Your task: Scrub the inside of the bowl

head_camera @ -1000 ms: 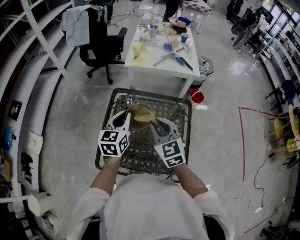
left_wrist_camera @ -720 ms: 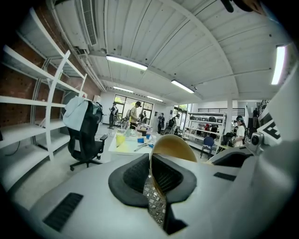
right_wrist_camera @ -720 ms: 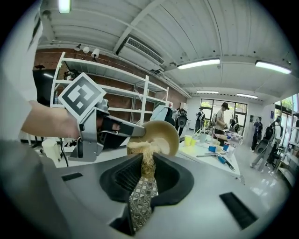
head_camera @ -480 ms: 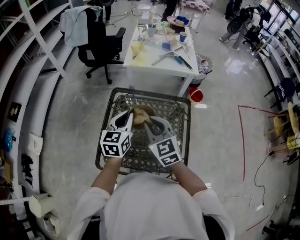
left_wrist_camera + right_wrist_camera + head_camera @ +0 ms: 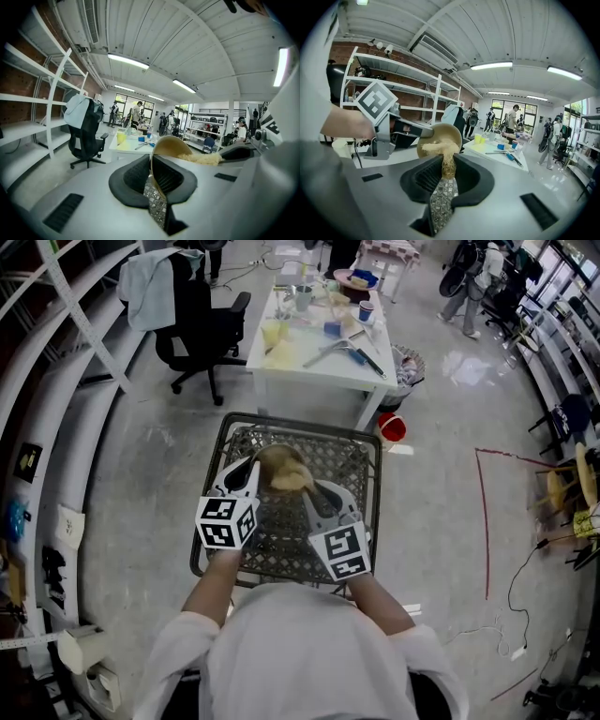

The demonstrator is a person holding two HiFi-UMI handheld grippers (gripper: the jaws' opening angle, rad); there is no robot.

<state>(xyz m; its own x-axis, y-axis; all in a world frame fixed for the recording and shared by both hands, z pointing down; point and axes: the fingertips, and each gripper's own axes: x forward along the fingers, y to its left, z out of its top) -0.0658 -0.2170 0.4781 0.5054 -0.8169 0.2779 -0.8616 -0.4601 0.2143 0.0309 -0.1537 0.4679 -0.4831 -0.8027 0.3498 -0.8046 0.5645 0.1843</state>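
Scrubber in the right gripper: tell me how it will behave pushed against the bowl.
The scrubber looks like a loose tuft of tan fibres, so it probably flexes and splays rather than staying stiff. It seems light for its size: the right gripper holds it by a thin pinched neck. Pressed hard, it may bend sideways against the bowl.

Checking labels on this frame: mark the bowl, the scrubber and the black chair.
bowl (image 5: 440, 132), right gripper view, upper part of its inner wall.
scrubber (image 5: 439, 149), right gripper view, frayed head inside the bowl.
black chair (image 5: 214, 334), head view, seat.
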